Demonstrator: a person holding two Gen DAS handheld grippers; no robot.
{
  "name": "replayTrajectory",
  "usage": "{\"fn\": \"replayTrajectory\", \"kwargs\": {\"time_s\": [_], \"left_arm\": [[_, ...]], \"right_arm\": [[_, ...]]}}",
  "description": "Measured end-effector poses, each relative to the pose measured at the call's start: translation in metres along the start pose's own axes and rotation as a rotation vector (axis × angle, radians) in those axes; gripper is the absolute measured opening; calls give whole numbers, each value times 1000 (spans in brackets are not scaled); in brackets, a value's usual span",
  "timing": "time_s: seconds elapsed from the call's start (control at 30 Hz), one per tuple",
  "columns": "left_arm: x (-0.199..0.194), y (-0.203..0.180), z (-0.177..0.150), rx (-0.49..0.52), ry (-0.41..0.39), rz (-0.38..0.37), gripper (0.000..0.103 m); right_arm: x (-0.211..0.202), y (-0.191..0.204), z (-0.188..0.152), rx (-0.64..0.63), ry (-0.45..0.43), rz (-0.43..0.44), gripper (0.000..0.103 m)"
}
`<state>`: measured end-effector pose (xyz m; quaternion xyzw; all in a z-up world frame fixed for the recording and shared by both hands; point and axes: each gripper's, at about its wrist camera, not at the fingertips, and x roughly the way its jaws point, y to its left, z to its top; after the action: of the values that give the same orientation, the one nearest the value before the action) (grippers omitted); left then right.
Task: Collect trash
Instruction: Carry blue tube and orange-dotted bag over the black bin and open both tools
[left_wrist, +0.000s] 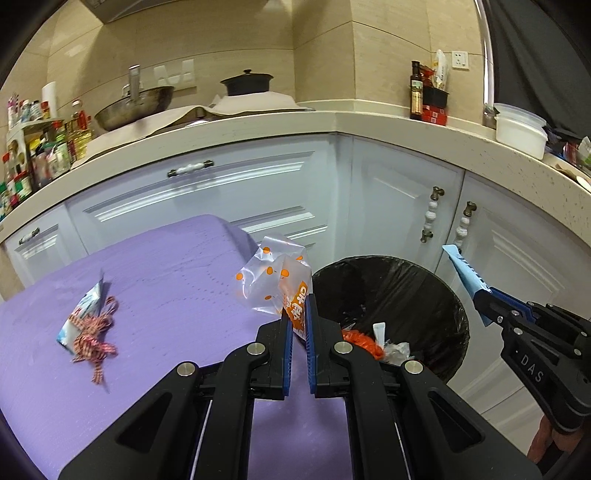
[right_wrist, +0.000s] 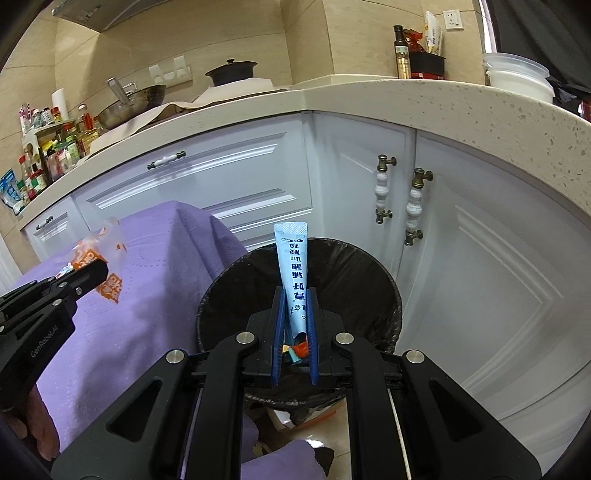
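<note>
My left gripper (left_wrist: 298, 301) is shut on a clear wrapper with orange dots (left_wrist: 271, 282), held above the right edge of the purple-covered table (left_wrist: 177, 295), just left of the bin. My right gripper (right_wrist: 294, 295) is shut on a light blue sachet (right_wrist: 292, 258) that stands upright over the black-lined trash bin (right_wrist: 354, 273). The bin (left_wrist: 406, 291) holds orange and clear scraps. A blue-white packet tangled with red checked ribbon (left_wrist: 90, 328) lies on the table at left. In the left wrist view the right gripper (left_wrist: 484, 295) with its sachet (left_wrist: 465, 269) shows at right.
White cabinet doors with knob handles (left_wrist: 430, 218) stand close behind the bin. The countertop (left_wrist: 369, 118) above carries a wok, a black pot, bottles and white containers. More purple cloth and litter lie on the floor (right_wrist: 291, 421) in front of the bin.
</note>
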<state>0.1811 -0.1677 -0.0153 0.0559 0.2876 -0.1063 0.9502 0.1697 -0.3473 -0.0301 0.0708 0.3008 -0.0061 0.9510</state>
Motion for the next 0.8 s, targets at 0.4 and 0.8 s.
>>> {"fn": "replayTrajectory", "kwargs": {"time_s": [0.4, 0.8], "left_arm": [[38, -25, 12, 30, 33, -17, 7], [70, -31, 16, 33, 86, -11, 44]], "right_arm": [[21, -11, 1, 9, 10, -19, 11], [53, -24, 5, 31, 16, -65, 34]]}}
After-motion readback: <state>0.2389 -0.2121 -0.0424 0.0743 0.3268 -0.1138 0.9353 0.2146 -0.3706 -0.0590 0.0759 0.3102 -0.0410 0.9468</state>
